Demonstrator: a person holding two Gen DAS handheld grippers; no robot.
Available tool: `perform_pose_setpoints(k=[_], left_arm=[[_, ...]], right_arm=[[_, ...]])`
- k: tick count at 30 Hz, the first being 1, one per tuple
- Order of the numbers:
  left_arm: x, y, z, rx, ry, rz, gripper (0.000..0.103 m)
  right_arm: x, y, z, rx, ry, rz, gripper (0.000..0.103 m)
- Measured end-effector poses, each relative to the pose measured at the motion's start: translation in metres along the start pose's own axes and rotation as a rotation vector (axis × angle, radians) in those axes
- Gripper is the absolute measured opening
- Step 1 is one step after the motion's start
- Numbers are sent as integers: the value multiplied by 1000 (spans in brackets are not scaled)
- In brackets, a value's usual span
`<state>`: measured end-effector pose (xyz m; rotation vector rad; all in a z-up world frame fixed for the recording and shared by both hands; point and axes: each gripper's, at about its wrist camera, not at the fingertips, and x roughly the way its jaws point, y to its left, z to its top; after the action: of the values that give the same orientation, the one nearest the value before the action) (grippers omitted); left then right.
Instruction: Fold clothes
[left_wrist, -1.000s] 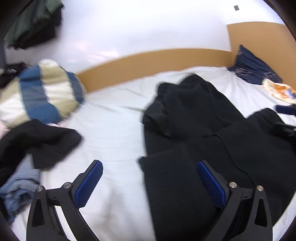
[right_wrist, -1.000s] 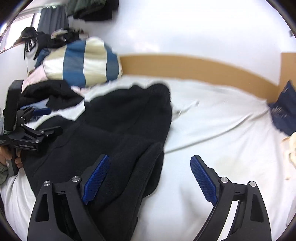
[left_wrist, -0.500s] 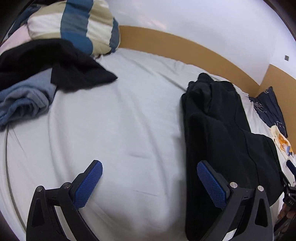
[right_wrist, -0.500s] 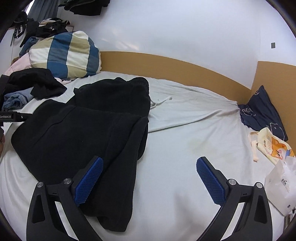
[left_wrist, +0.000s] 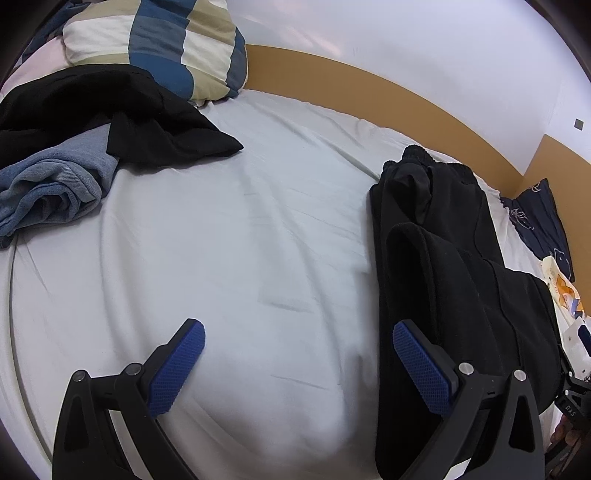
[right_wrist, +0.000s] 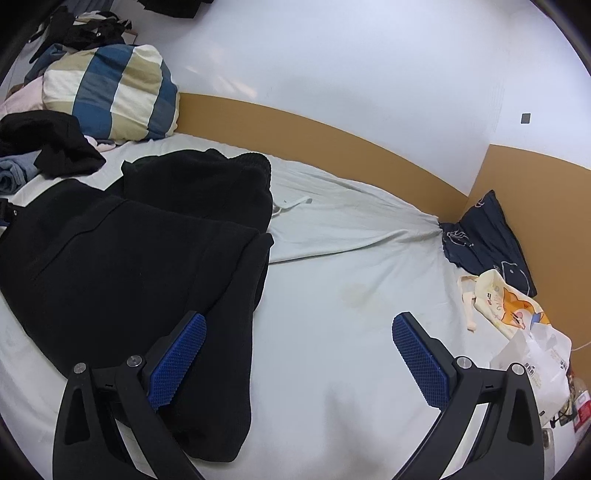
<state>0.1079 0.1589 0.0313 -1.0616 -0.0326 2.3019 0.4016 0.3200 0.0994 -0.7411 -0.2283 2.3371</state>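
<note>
A black fleece garment (right_wrist: 122, 258) lies partly folded on the pale bed sheet (right_wrist: 351, 332); in the left wrist view the same black garment (left_wrist: 461, 266) stretches along the right side. My left gripper (left_wrist: 297, 354) hovers open over bare sheet (left_wrist: 240, 258), its right finger at the garment's left edge. My right gripper (right_wrist: 299, 350) is open too, its left finger above the garment's lower right part, its right finger over sheet. Neither holds anything.
A striped blue, cream and tan bundle (right_wrist: 110, 92) sits at the head, with a black garment (left_wrist: 110, 114) and blue denim (left_wrist: 51, 192) beside it. A navy cloth (right_wrist: 487, 236), a printed tote bag (right_wrist: 506, 302) and a white plastic bag (right_wrist: 535, 362) lie at the right edge. A brown board (right_wrist: 332, 147) runs along the wall.
Both grippers have pulled back and up from the black garment, staying open. The left view swung left, so the garment now lies at its right; the right view takes in more of the bed's right side.
</note>
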Motion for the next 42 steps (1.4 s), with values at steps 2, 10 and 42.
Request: perform_pose_setpoints(k=[2, 10, 42], left_arm=[[0, 0, -1, 1, 4, 0, 103], [-2, -2, -2, 7, 1, 17, 103], [-32, -7, -7, 36, -170, 209, 102]], right_arm=[[-1, 2, 0, -13, -5, -12, 103], [-6, -6, 0, 22, -24, 47, 103], [-27, 13, -2, -101, -93, 51, 103]])
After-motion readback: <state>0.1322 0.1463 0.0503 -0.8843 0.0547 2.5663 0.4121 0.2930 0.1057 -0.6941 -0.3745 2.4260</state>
